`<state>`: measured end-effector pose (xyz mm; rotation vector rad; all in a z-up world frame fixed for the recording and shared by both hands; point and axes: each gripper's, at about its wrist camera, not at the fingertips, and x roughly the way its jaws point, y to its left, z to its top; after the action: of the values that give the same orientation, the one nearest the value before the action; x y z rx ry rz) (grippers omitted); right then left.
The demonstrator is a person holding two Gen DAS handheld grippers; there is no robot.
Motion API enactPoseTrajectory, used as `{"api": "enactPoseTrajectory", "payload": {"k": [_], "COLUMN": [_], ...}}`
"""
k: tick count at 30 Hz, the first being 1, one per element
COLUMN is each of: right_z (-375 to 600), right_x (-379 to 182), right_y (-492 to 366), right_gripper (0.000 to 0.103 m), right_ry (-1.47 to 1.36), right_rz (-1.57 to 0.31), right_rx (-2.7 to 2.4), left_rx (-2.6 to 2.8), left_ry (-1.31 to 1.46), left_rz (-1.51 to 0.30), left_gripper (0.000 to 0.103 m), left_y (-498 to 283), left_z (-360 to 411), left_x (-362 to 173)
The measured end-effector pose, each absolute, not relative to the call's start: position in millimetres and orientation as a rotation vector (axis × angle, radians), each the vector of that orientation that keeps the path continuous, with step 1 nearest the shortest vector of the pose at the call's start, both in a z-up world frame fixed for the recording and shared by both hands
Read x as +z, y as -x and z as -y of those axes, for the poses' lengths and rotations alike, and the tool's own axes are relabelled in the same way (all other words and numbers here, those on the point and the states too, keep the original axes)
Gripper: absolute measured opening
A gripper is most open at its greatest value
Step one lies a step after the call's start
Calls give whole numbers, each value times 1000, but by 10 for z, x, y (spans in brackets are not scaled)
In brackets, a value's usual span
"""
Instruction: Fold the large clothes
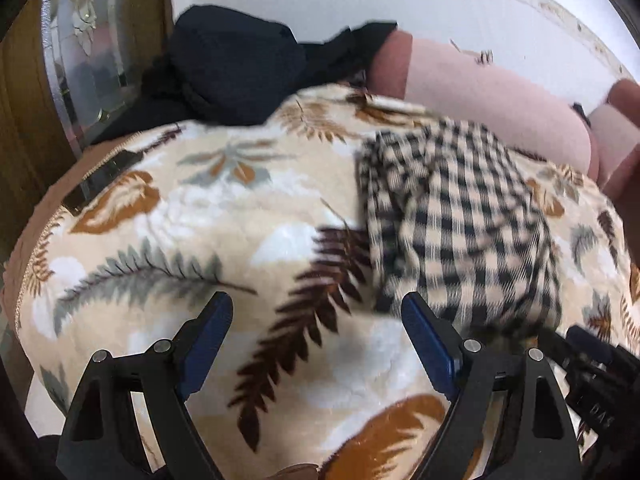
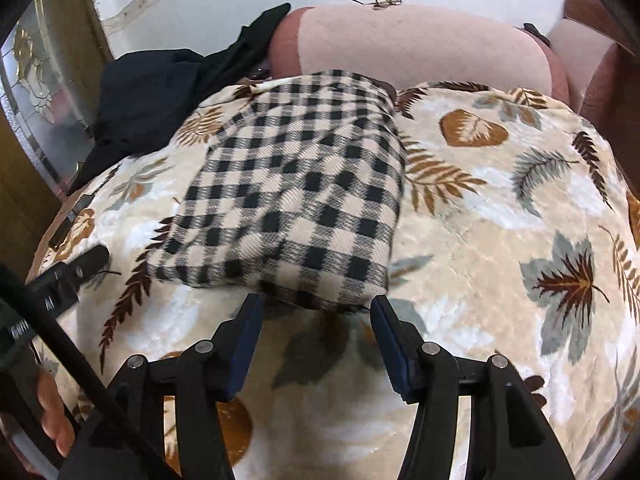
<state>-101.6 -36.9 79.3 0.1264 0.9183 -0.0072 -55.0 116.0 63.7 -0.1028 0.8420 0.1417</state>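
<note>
Plush cream blanket with printed leaves (image 2: 500, 208) covers the whole bed. On its far middle part lies the folded beige-and-black checked woven garment (image 2: 296, 196), flat and roughly rectangular. A crumpled black cloth (image 2: 152, 92) sits at the far left edge, before a long pink bolster (image 2: 420, 44). Both claws point steeply down: left gripper (image 1: 316, 312) spread wide over bare blanket, right gripper (image 2: 316, 312) parted, empty, just before the garment's near edge.
</note>
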Motion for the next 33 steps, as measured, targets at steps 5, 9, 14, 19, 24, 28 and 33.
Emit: {"api": "enactPoseTrajectory", "payload": {"k": [5, 9, 14, 19, 24, 28, 33], "right_z": [347, 369, 377, 396, 421, 408, 383], "right_x": [708, 643, 575, 518, 482, 469, 480], "right_y": [1008, 987, 967, 967, 976, 992, 1006], "right_gripper": [62, 62, 63, 63, 64, 64, 65], "right_ry": [-92, -91, -94, -99, -101, -84, -60], "right_rz": [-927, -941, -961, -973, -984, -989, -992], "right_rx": [-40, -51, -54, -53, -58, -65, -70], "left_rx": [143, 133, 147, 159, 161, 159, 132], "left_ry": [69, 83, 48, 24, 30, 29, 54], "left_rz": [-912, -991, -1030, -1008, -1002, -1005, -1007], "left_gripper": [85, 85, 85, 87, 92, 92, 92], "left_y": [446, 366, 317, 336, 335, 323, 353], "left_z": [-1100, -1109, -1055, -1009, -1018, -1017, -1036], "left_x": [388, 193, 12, -21, -48, -49, 54]}}
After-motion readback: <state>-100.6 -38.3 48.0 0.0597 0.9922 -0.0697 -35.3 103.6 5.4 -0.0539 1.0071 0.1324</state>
